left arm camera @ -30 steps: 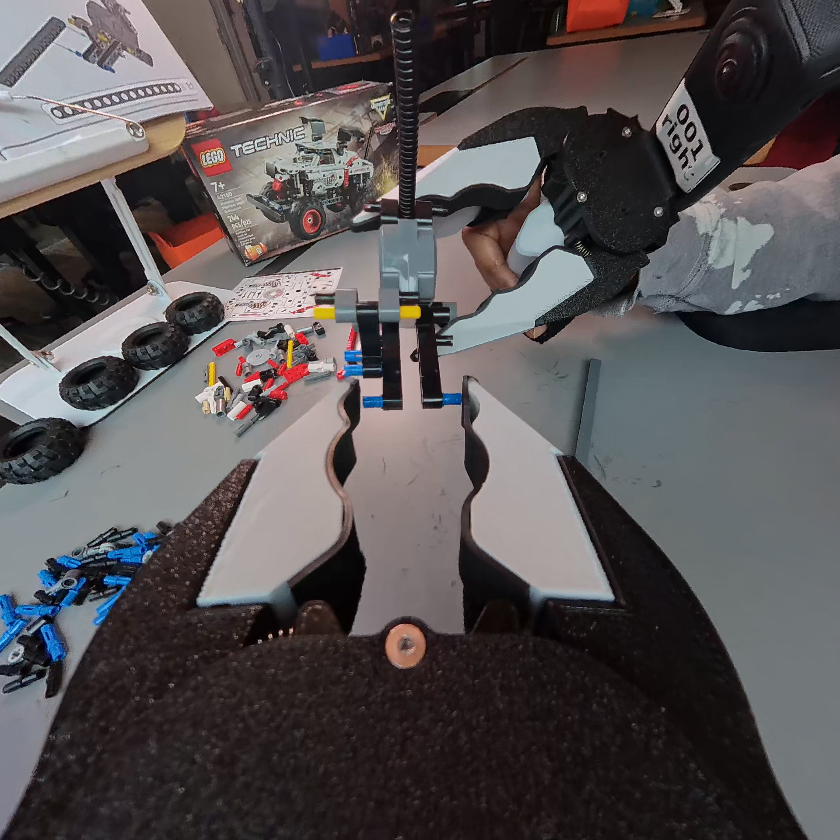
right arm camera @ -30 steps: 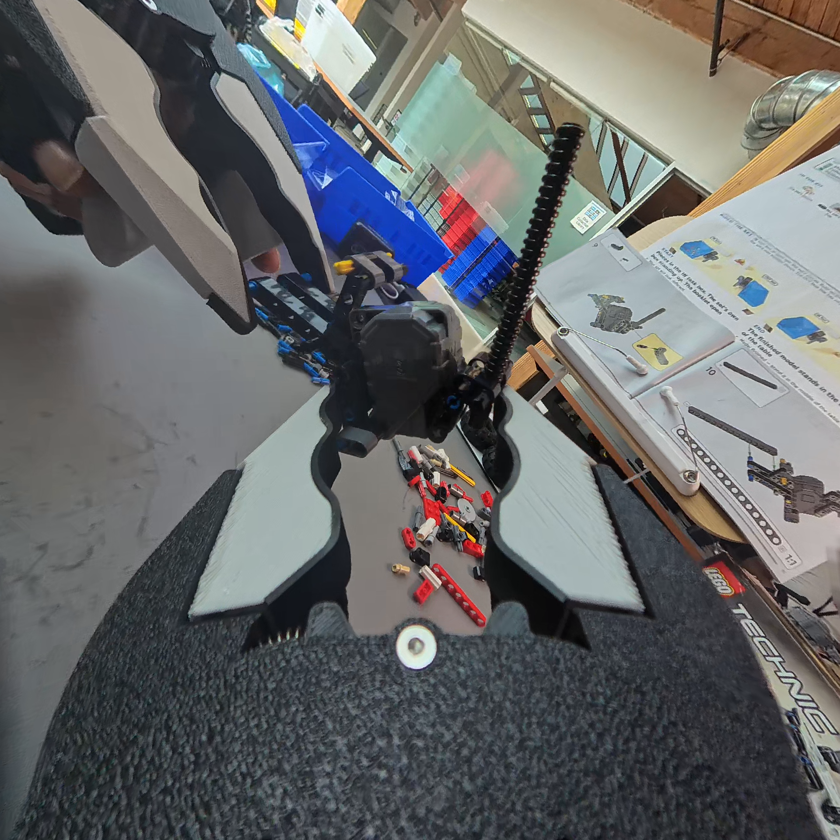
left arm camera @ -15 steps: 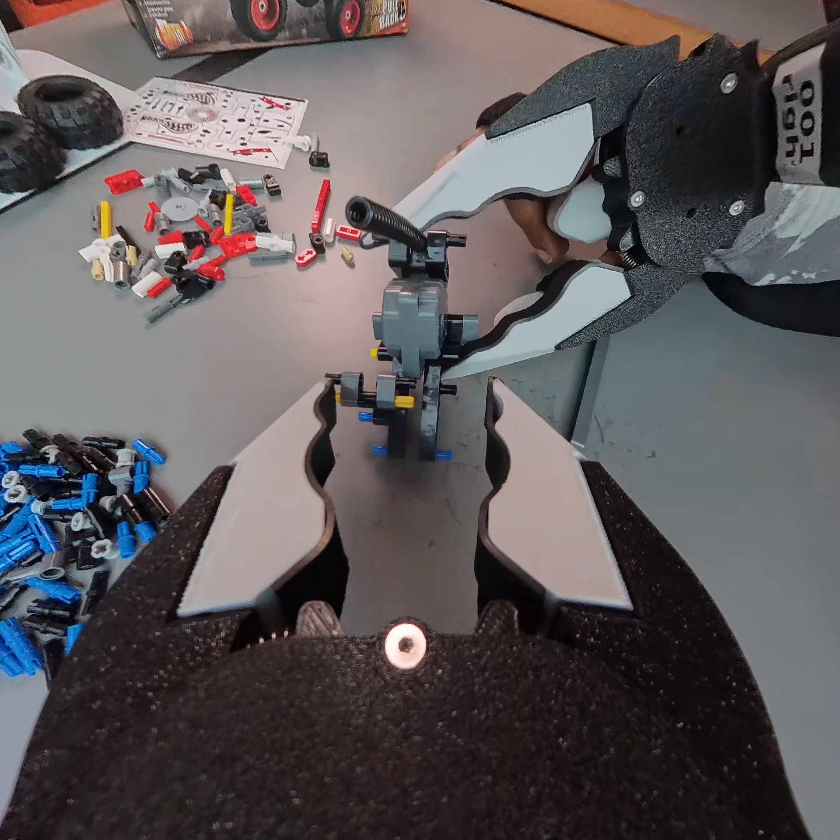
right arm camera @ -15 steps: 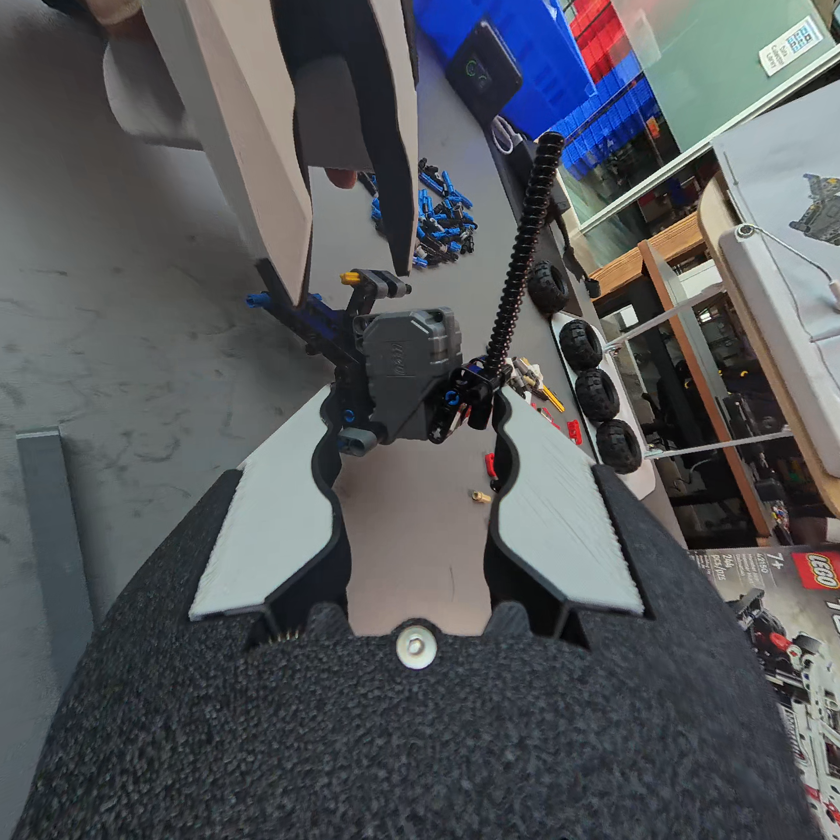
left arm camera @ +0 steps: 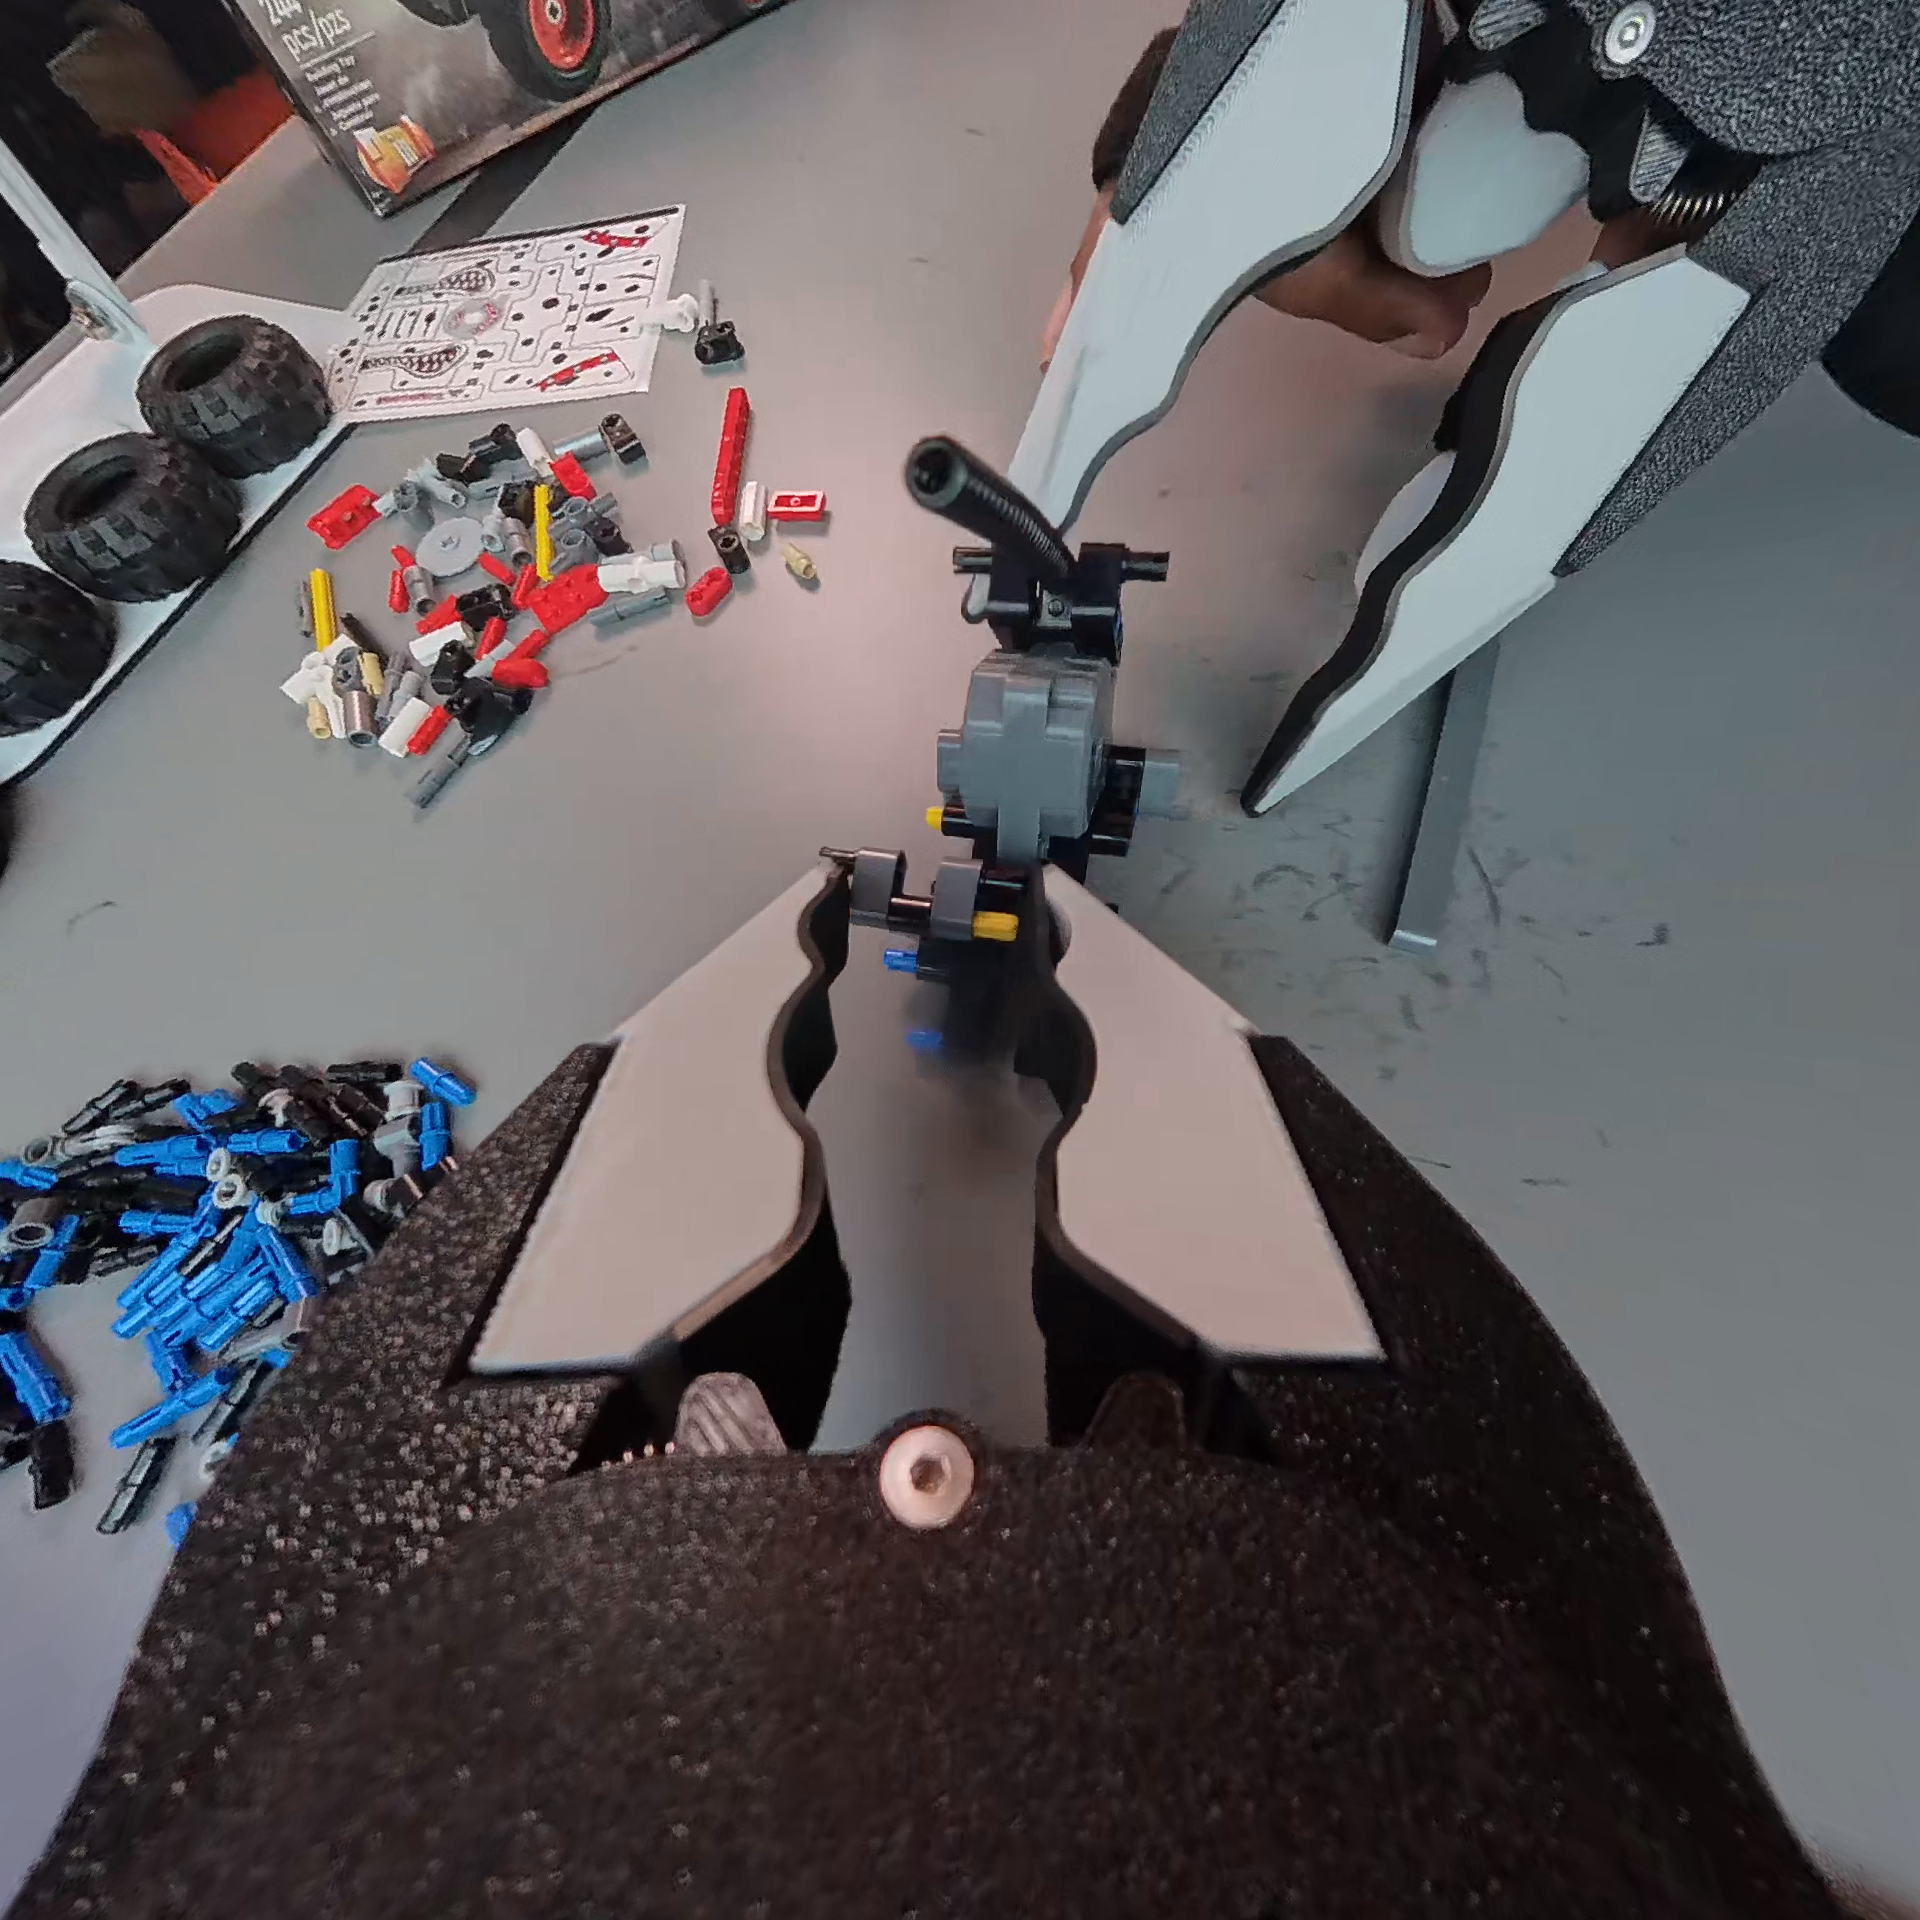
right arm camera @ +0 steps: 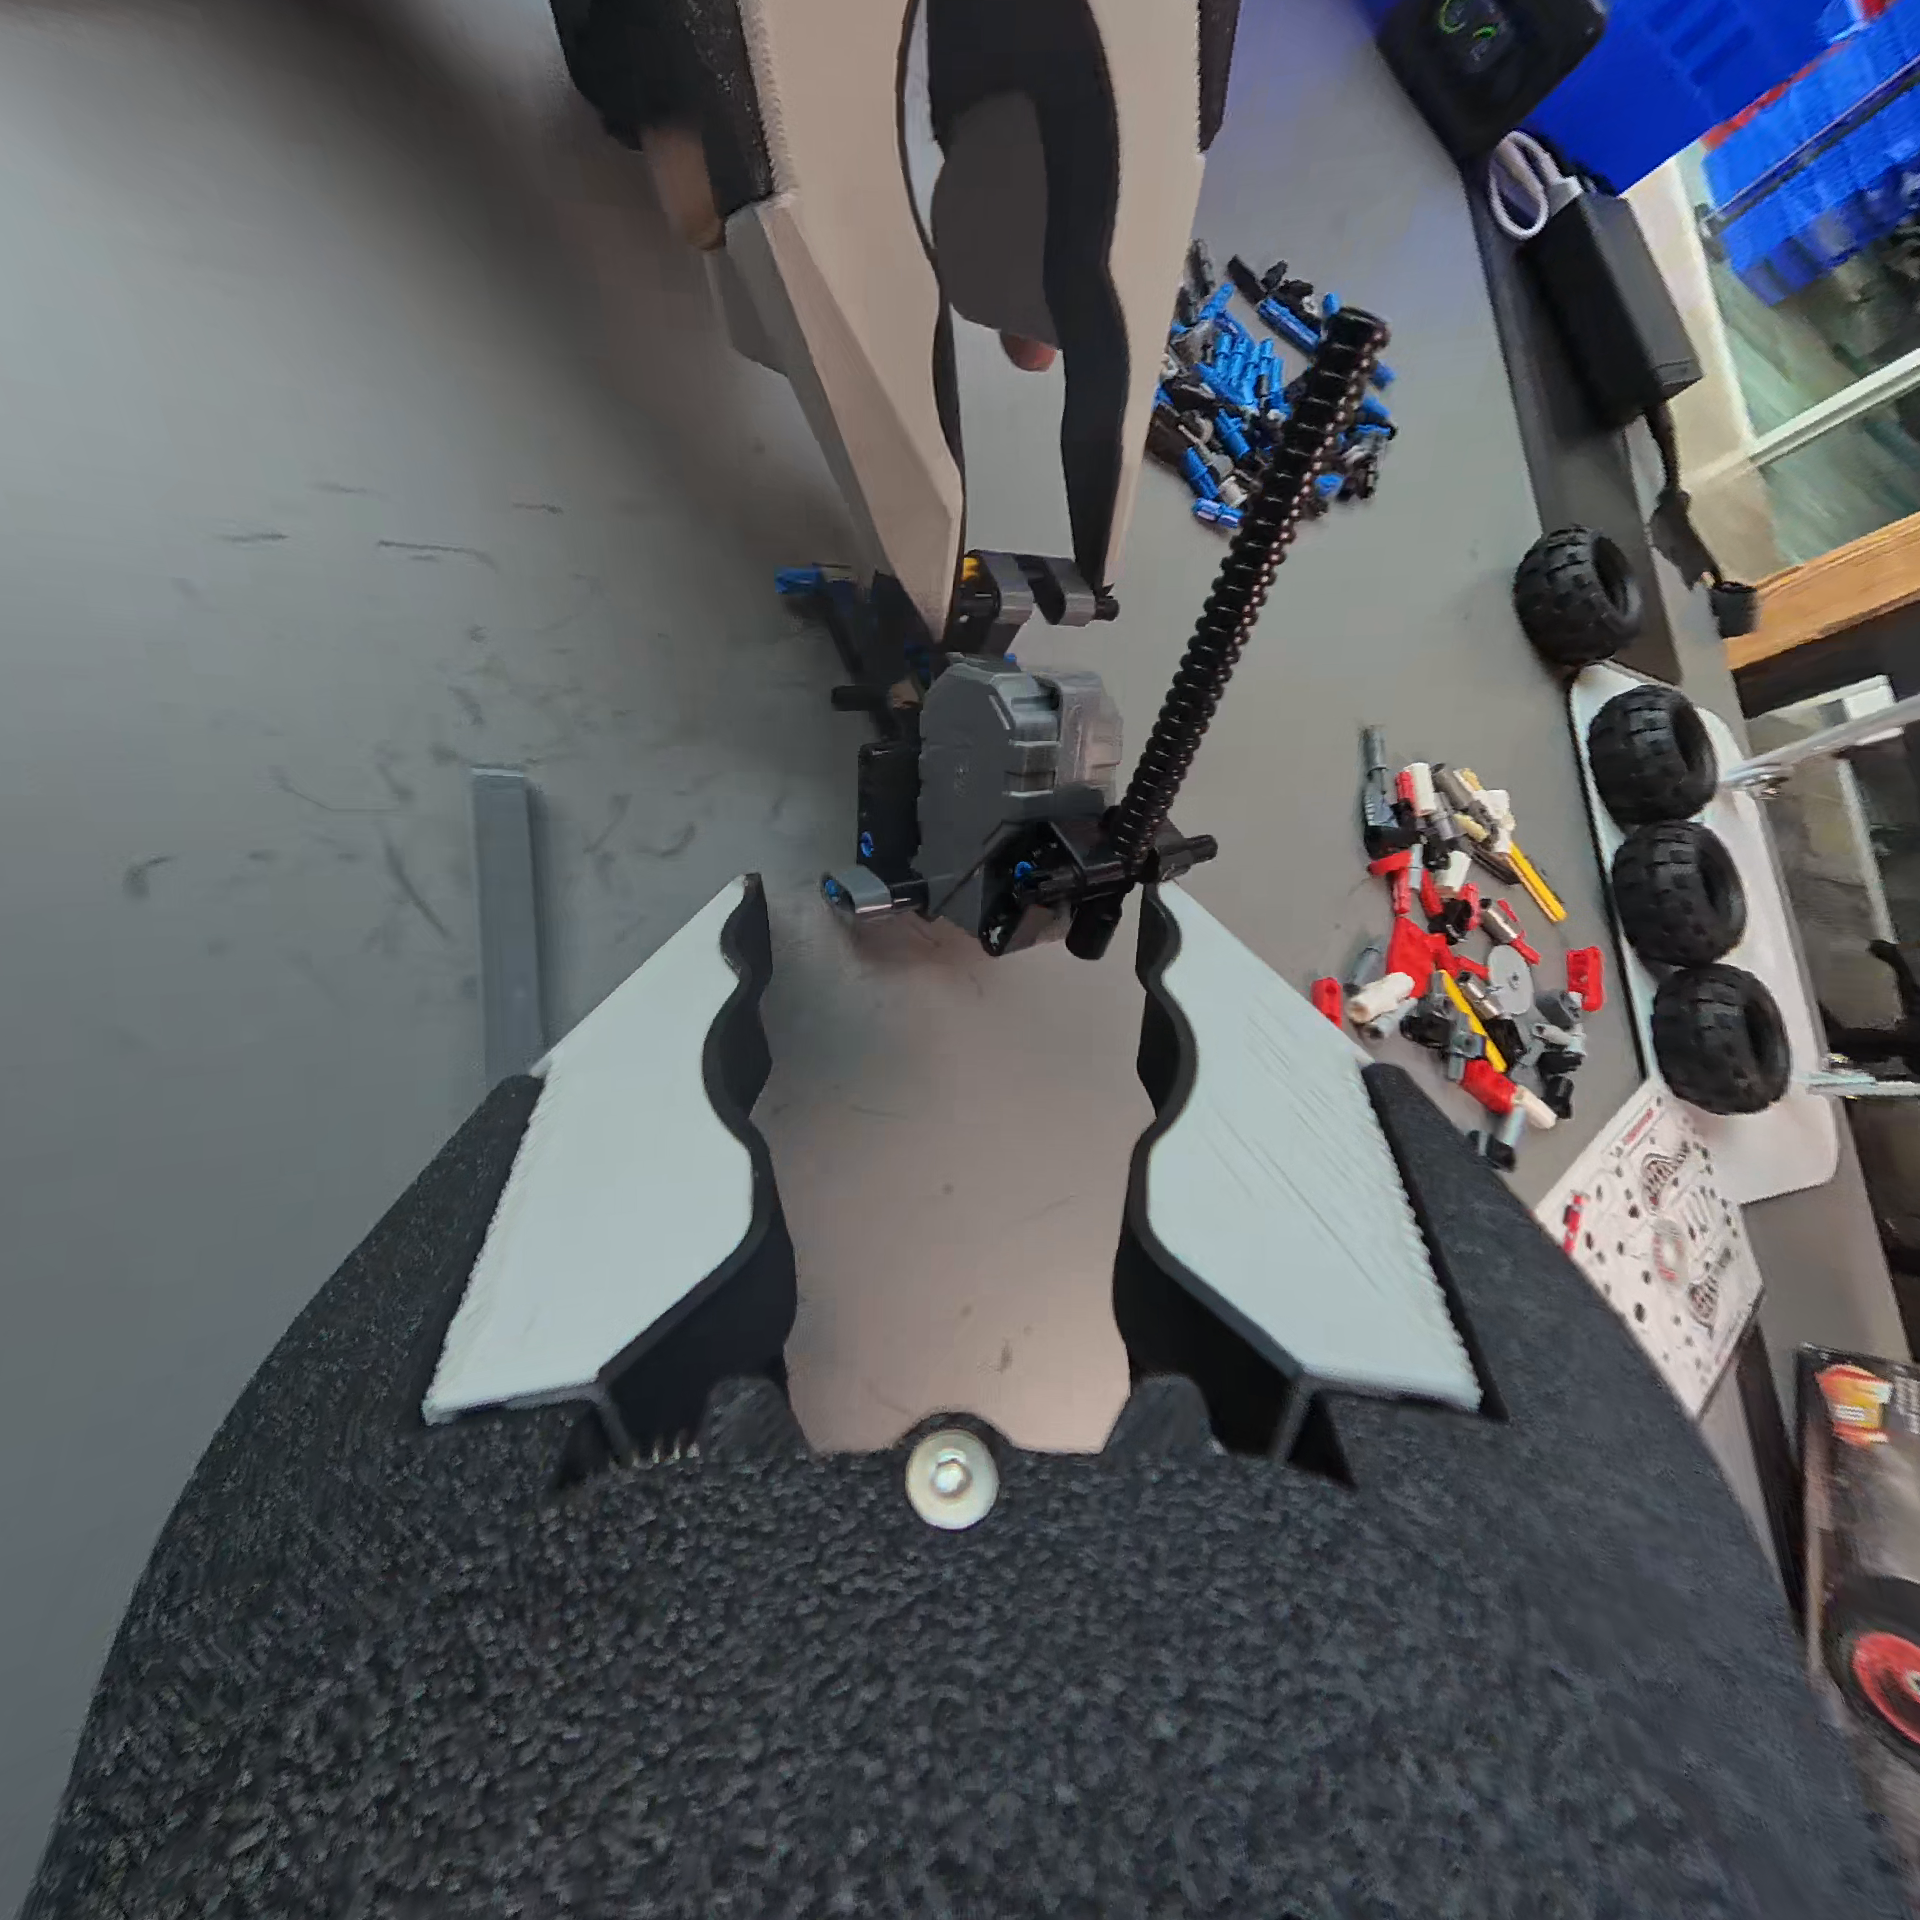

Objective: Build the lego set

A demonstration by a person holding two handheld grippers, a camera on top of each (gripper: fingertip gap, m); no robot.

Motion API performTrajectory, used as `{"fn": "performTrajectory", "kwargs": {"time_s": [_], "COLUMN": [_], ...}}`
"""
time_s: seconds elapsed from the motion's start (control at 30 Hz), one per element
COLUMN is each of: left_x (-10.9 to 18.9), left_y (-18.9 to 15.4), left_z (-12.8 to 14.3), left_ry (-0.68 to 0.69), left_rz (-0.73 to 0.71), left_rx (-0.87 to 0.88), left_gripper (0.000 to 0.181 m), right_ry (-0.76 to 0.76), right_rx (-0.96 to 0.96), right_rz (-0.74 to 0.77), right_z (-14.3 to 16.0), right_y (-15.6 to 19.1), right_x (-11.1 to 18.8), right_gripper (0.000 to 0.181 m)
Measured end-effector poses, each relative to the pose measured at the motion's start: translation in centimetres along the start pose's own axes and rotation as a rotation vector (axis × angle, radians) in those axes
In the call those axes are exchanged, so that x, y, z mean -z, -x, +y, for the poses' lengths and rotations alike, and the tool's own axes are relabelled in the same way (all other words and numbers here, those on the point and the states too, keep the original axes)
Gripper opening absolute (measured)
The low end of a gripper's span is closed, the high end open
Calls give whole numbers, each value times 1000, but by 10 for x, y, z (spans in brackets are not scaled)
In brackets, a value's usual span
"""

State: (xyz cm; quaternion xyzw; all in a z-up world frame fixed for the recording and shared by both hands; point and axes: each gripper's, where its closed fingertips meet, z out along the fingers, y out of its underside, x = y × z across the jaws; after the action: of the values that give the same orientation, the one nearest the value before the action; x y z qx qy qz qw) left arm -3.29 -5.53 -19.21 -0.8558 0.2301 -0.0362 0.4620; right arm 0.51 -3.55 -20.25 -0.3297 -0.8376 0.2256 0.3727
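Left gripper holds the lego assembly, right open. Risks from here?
The left gripper pinches the assembly only by its thin black end; the grey block and ribbed hose overhang, so it may pivot or slip.
The open right gripper sits close to the hose base and could snag it.

left tongs [left arm camera: 940,894] pinched narrow, right tongs [right arm camera: 951,894] spread

Bare grey table [right arm camera: 312,623] is lying open on the assembly's [right arm camera: 1013,800] far side from the parts; a grey strip [right arm camera: 506,914] is sitting there. Opposite side is crowding up: mixed red/grey pile [left arm camera: 499,592], blue pin pile [left arm camera: 208,1195], tyres [right arm camera: 1683,904]. Ribbed black hose [right arm camera: 1236,603] is sticking up diagonally (blocking approach from above).
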Motion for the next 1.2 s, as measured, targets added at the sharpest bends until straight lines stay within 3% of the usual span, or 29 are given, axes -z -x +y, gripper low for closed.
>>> {"fn": "performTrajectory", "kwargs": {"time_s": [0.1, 0.27, 0.43, 0.6, 0.77, 0.9, 0.97, 1.07, 1.13, 1.2], "left_x": [2, 29, 71, 81, 59, 23, 2, -30, -46, -53], "left_y": [-7, 6, 54, 123, 199, 259, 283, 307, 316, 323], "left_z": [-1, -14, -57, -96, -149, -177, -182, -178, -168, -159], "left_ry": [-14, -126, -367, -407, -380, -330, -287, -208, -146, -119], "left_rz": [58, 79, -17, -228, -324, -362, -386, -393, -393, -417], "left_rx": [6, 75, 191, 191, 191, 196, 177, 146, 119, 82], "left_gripper": [47, 54, 53, 47, 44, 44, 43, 37, 31, 15], "right_ry": [-41, -173, -333, -328, -201, -76, -11, 67, 34, -1], "right_rx": [-46, -172, -324, -346, -305, -234, -202, -113, -147, -219], "right_rz": [-48, -79, 164, 475, 640, 702, 664, 686, 734, 829], "right_z": [-1, -16, -26, -28, -30, -19, -12, -3, -2, 7], "right_y": [4, -13, -90, -199, -314, -380, -390, -395, -398, -405], "right_x": [5, 27, 57, 66, 45, 16, -3, -11, 1, 27], "right_gripper": [59, 64, 55, 28, 28, 36, 34, 12, 0, 0]}}
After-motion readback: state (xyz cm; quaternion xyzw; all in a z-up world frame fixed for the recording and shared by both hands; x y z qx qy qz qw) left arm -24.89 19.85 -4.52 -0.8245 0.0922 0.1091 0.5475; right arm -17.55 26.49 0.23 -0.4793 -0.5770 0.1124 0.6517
